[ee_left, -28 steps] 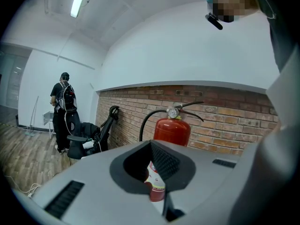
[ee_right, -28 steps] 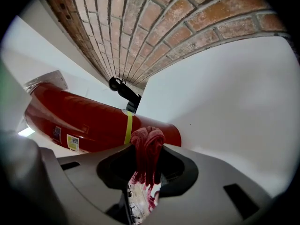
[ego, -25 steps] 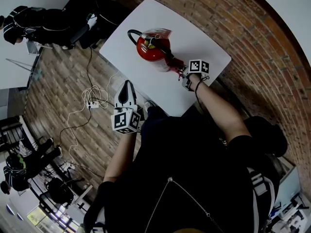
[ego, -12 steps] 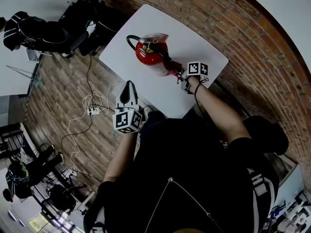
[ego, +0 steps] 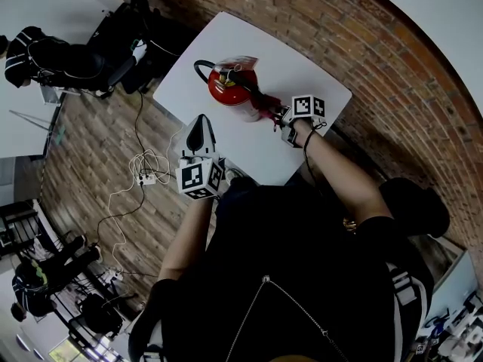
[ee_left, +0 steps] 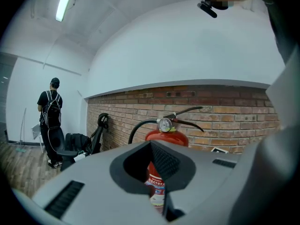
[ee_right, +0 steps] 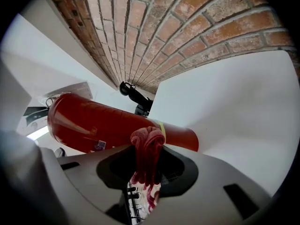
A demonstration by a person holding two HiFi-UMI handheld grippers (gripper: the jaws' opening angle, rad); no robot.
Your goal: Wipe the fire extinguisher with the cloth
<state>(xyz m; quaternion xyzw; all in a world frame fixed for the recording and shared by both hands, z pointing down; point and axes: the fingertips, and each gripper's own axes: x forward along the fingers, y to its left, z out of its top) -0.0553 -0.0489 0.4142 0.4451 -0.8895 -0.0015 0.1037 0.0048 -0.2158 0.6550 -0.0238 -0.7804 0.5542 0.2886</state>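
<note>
Bare white counter (ego: pixel 249 138) lies open between the left gripper (ego: pixel 201 123) and the upright red metal fire extinguisher (ego: pixel 226 89), the only obstacle standing there. Its black hose (ego: pixel 200 64) arches out leftward. A red brick wall (ego: pixel 362 44) runs just beside the counter's right edge.

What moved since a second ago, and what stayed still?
The left gripper moved forward over the edge of the white table, closer to the red fire extinguisher. Its jaws are together with nothing in them. Nothing was picked up or let go. The right gripper stayed shut on the red cloth, against the extinguisher's side, and the extinguisher kept its spot.
</note>
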